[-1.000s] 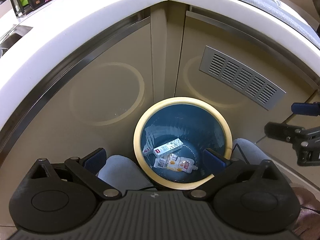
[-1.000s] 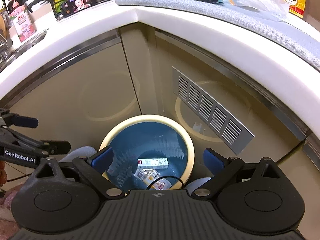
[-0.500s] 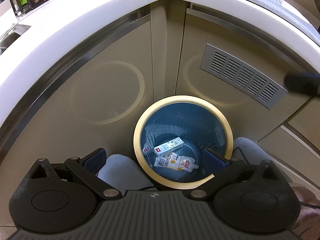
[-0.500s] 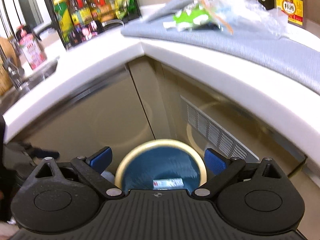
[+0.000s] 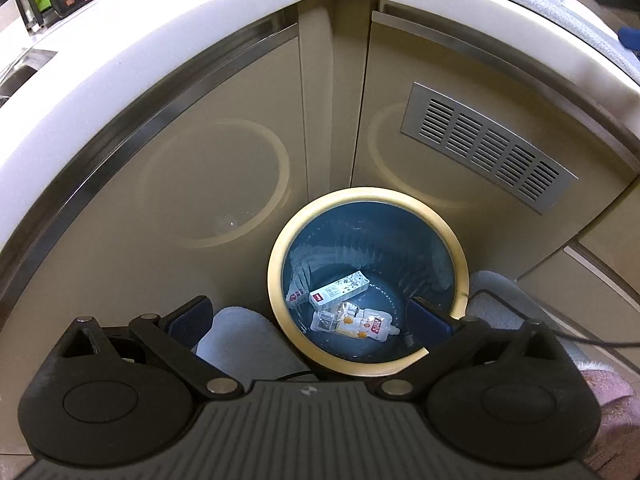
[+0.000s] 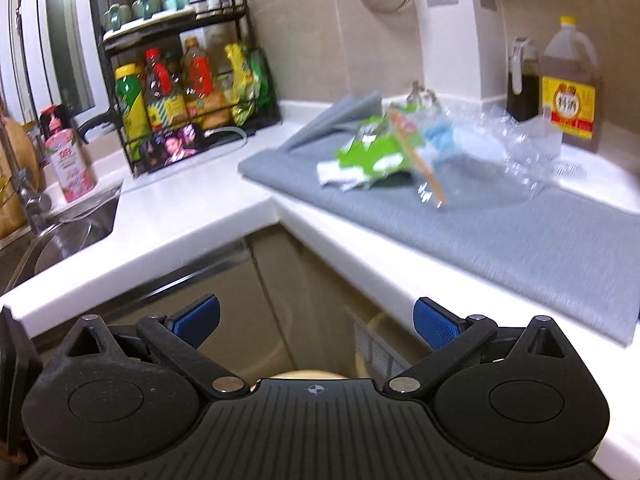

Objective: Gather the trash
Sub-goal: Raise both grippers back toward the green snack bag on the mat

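Note:
A blue trash bin with a cream rim (image 5: pixel 276 280) stands on the floor in the cabinet corner. Inside lie a white carton (image 5: pixel 340 290) and a flattened drink pouch (image 5: pixel 360 326). My left gripper (image 5: pixel 308 312) hovers over the bin, open and empty. My right gripper (image 6: pixel 316 312) points at the countertop, its jaws opening with nothing between them. On the grey cloth (image 6: pixel 480 240) ahead of it lie a green wrapper (image 6: pixel 372 156) with a wooden stick and crumpled clear plastic (image 6: pixel 500 148). Only a sliver of the bin rim (image 6: pixel 308 374) shows below the right gripper.
A black rack of bottles (image 6: pixel 188 92) stands at the back left, with a pink soap bottle (image 6: pixel 68 160) beside the sink (image 6: pixel 72 232). An oil jug (image 6: pixel 570 92) and a dark bottle (image 6: pixel 520 80) stand at the back right. The person's knees (image 5: pixel 240 336) flank the bin.
The right gripper has risen and tilted up, from looking into the bin to facing the countertop trash, and left the right edge of the left view. The left gripper has stayed put.

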